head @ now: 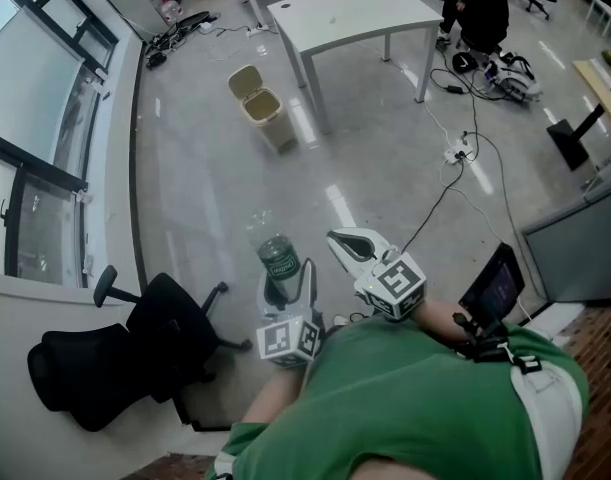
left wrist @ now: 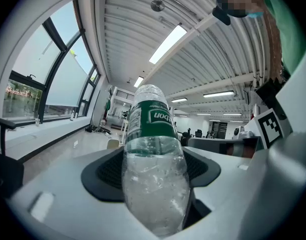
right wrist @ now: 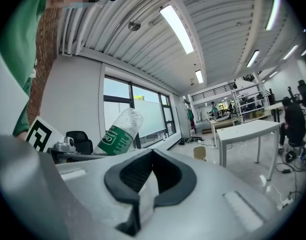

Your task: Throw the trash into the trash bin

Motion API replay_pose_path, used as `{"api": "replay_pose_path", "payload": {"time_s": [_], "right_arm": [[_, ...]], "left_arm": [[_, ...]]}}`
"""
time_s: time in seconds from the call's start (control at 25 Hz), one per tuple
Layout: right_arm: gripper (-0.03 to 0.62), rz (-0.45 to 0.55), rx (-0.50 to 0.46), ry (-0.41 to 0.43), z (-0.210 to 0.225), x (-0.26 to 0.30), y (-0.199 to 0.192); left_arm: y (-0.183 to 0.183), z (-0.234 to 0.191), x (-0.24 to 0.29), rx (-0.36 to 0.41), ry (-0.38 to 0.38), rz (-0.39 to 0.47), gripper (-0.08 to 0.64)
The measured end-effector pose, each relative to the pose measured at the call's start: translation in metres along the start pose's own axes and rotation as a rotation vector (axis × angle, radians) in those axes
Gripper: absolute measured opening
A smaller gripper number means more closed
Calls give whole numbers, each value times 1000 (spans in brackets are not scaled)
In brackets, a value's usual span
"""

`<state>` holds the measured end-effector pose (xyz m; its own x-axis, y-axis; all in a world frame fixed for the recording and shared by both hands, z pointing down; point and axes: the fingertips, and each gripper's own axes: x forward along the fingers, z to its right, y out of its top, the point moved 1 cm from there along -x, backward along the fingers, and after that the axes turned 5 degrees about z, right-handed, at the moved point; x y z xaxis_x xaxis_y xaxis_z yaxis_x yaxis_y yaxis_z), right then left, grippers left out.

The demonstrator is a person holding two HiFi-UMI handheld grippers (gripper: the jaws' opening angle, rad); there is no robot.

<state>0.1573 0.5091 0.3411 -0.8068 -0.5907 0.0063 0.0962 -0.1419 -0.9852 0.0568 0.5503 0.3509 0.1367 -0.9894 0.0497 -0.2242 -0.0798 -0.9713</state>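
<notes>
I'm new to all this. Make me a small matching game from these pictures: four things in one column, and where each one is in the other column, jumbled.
Things:
1. plastic bottle
2. trash bin
3. white table
4. black office chair

Places:
A. by the window wall, close to the person's left
B. gripped between the jaws of the left gripper
C. on the floor next to a table leg, lid up
D. farther off, just beyond the bin

Pairs: 1-B, 2-C, 3-D, 4-A
</notes>
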Motion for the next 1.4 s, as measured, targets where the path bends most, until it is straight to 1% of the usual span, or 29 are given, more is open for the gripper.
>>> {"api": "replay_pose_path", "payload": {"time_s": [0.12, 0.48, 0.68, 1.12, 1.4], "right_arm": [[3, 9, 10, -6, 1, 0, 3], [3, 8, -1, -6, -9, 11, 2], [3, 9, -6, -21, -21, 22, 0], [3, 16, -23, -51, -63, 47, -5], [3, 20, -39, -59, -64, 55, -3]], "left_arm": [[1, 0, 1, 2, -2, -5, 337], [3, -12, -3, -3, -14, -4, 337], [6, -28, -8, -7, -27, -5, 337], [12, -70, -31, -28, -45, 3, 337], [13, -77, -31, -40, -46, 11, 337]]}}
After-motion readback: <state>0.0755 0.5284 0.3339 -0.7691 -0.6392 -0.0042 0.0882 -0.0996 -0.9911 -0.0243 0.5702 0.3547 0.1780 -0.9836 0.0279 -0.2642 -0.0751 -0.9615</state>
